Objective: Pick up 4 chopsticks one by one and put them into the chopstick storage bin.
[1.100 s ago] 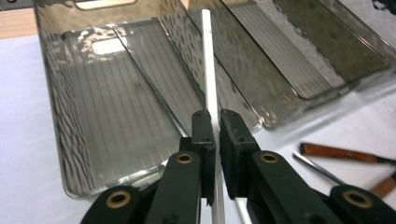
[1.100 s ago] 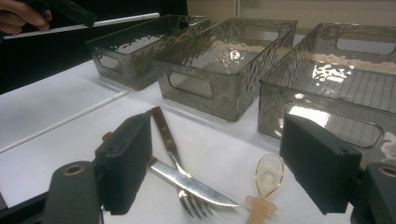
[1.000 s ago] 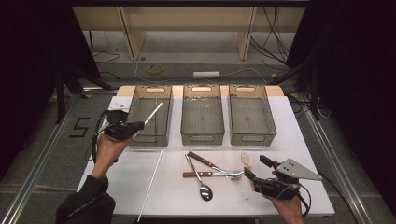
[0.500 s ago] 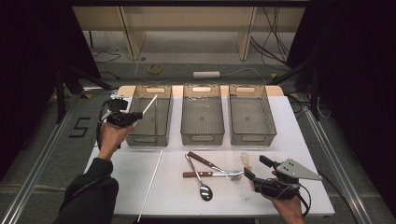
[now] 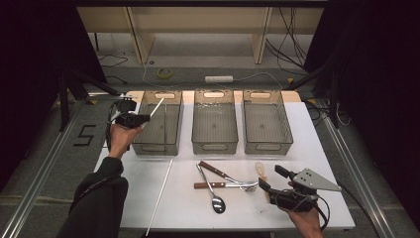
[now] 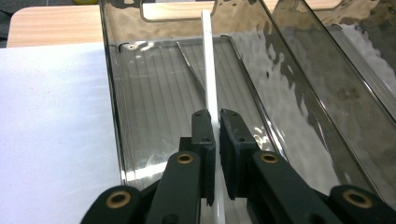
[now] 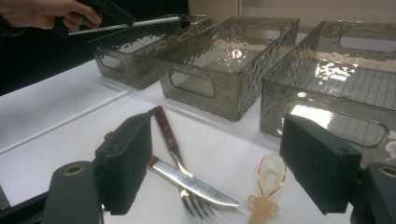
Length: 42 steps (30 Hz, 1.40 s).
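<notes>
My left gripper [image 5: 145, 118] is shut on a thin white stick [image 5: 156, 107], held above the near-left corner of the left clear bin [image 5: 174, 124]. In the left gripper view the stick [image 6: 207, 60] runs forward from between the pressed jaws [image 6: 217, 128] over the bin's ribbed floor [image 6: 154, 98]. A second white stick [image 5: 161, 191] lies on the white table. My right gripper [image 5: 270, 176] rests open near the front right, with nothing between its jaws [image 7: 219, 168]. Just beyond them lie a fork [image 7: 168, 140], a knife [image 7: 196, 186] and a small beige spoon [image 7: 272, 176].
Three clear bins stand in a row at the back: left, middle [image 5: 214, 144] and right [image 5: 267, 145]. A metal spoon [image 5: 214, 196] lies beside the wooden-handled fork [image 5: 218, 172] and knife [image 5: 205, 185]. The table ends close behind my right hand.
My left hand has carried the stick away from me along the left bin's outer side, and a little lower. The right gripper and the cutlery have kept still.
</notes>
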### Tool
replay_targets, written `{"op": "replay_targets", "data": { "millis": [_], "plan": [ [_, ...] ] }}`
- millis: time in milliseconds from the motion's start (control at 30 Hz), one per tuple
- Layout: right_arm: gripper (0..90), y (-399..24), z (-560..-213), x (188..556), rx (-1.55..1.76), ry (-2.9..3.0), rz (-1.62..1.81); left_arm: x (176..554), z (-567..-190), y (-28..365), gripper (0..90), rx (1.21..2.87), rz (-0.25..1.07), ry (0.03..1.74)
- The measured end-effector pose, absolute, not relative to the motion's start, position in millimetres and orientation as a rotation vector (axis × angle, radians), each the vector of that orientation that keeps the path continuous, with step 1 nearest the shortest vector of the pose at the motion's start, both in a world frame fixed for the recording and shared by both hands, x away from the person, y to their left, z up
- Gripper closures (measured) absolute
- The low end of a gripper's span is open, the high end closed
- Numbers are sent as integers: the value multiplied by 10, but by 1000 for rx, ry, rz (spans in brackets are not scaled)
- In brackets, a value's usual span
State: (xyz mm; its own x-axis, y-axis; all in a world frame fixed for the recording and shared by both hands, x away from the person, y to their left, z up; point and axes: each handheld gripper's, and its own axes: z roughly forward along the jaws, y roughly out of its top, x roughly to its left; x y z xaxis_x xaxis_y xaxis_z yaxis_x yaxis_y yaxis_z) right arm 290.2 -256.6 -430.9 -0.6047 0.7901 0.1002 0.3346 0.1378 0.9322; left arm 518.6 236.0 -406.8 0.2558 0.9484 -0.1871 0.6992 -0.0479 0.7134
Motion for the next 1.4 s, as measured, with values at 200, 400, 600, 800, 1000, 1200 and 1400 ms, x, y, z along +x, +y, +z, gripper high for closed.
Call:
{"op": "replay_targets", "data": {
  "millis": [200, 400, 600, 800, 1000, 1200, 1400],
  "plan": [
    [263, -2573, -4303, 2898, 1076, 2000, 1470, 5262, -4089, 2347, 842, 1812, 420, 1511],
    [263, -2576, -4305, 2900, 1077, 2002, 1469, 5319, -4102, 2344, 841, 1805, 411, 1514],
    [263, -2574, -4305, 2899, 1074, 2004, 1470, 5375, -4130, 2337, 840, 1800, 423, 1520],
    [263, -2575, -4306, 2899, 1074, 2005, 1470, 5401, -4170, 2348, 751, 1789, 443, 1483],
    [263, -2573, -4306, 2895, 1073, 2005, 1471, 5325, -4090, 2347, 573, 1772, 415, 1453],
    [263, -2576, -4307, 2897, 1077, 2003, 1469, 5089, -3965, 2314, 440, 1806, 369, 1432],
    [263, -2570, -4307, 2894, 1076, 2003, 1467, 4739, -3955, 2252, 369, 1830, 362, 1408]
  ]
}}
